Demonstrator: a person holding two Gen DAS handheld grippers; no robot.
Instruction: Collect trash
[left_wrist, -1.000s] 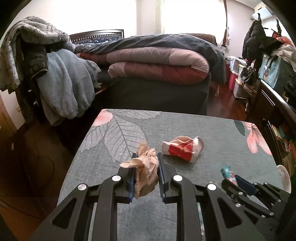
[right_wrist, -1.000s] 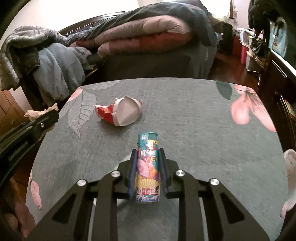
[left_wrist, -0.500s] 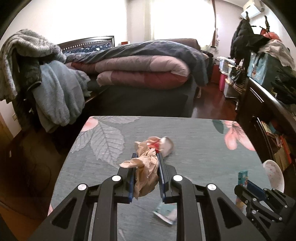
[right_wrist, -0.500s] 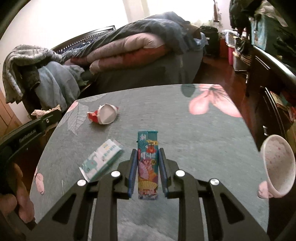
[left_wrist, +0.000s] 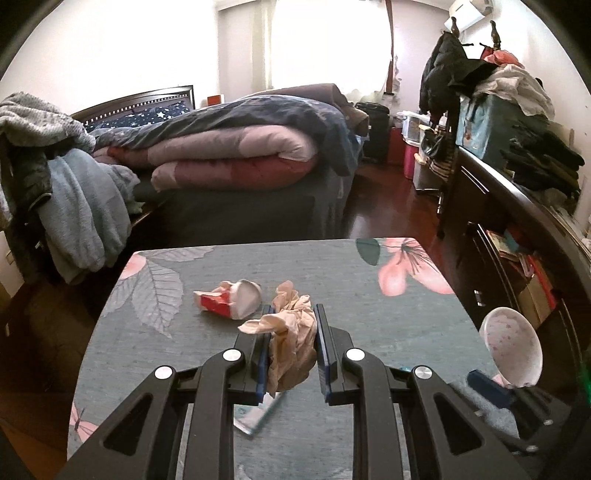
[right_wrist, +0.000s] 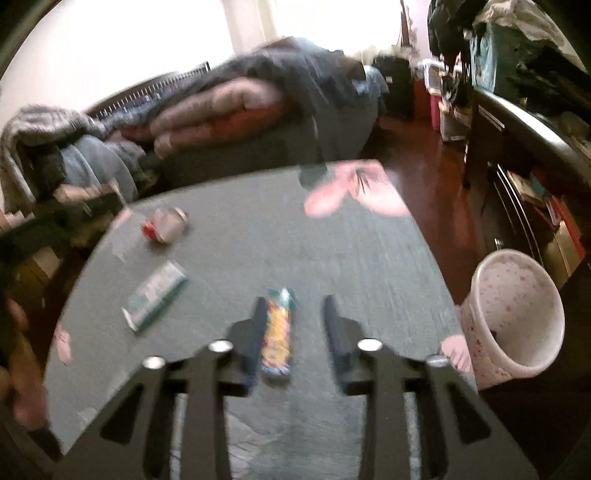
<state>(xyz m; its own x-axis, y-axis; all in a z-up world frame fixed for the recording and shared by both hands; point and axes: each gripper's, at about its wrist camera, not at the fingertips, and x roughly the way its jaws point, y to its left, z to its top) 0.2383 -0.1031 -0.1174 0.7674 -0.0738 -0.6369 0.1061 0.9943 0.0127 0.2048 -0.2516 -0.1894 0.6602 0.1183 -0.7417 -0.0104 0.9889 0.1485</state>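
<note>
My left gripper (left_wrist: 290, 325) is shut on a crumpled beige tissue (left_wrist: 291, 343) and holds it above the grey floral table (left_wrist: 369, 317). A crushed red and white paper cup (left_wrist: 231, 302) lies on the table beyond it, and also shows in the right wrist view (right_wrist: 166, 227). My right gripper (right_wrist: 293, 314) is open; a colourful lighter (right_wrist: 279, 336) sits against its left finger, free of the right one. A green and white wrapper (right_wrist: 155, 295) lies on the table to its left. The right view is blurred.
A pink speckled bin (right_wrist: 517, 317) stands at the table's right edge, also seen in the left wrist view (left_wrist: 513, 343). A bed with folded quilts (left_wrist: 236, 162) is behind, clothes (left_wrist: 74, 199) at the left, a dark cabinet (left_wrist: 517, 236) at the right.
Both grippers have pulled back and risen. My right gripper has opened, letting go of the lighter. The left still holds the tissue. The bin has come into view.
</note>
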